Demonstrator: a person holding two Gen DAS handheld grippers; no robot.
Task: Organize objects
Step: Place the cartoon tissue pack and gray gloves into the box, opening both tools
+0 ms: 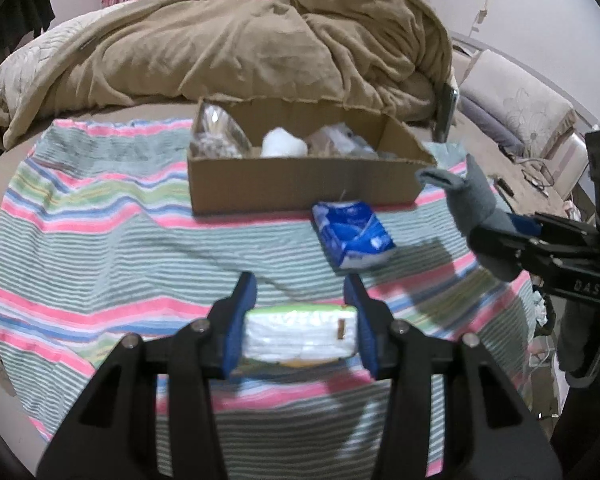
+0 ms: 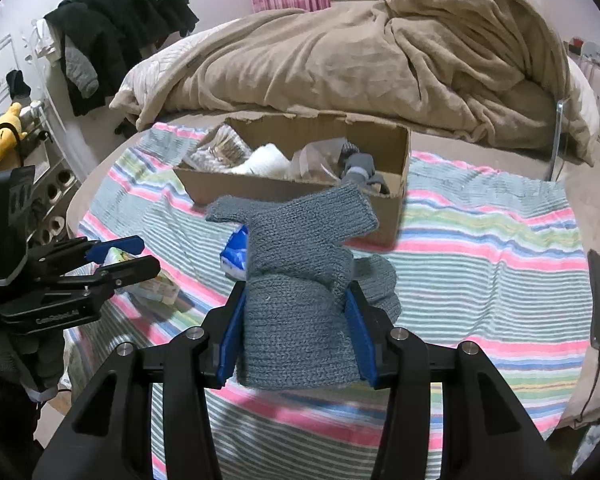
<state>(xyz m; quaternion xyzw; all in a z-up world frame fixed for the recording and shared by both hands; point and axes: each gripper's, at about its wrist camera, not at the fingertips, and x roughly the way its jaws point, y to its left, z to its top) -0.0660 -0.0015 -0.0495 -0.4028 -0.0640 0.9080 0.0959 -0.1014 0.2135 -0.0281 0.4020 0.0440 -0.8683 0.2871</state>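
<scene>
Nearest my left lens, the white tissue pack (image 1: 302,334) sits clamped between the left gripper (image 1: 301,326) pads, above the striped towel (image 1: 100,240). I log the right gripper (image 2: 296,332) closed on a grey knitted sock (image 2: 296,280). Beyond both: the blue packet (image 1: 350,234) on the towel, just before the cardboard box (image 1: 300,184).

- "DAS" reads in pale letters on the black body of the right gripper (image 1: 496,236).
- Lettering on the left gripper (image 2: 132,256) is too blurred to read.
</scene>
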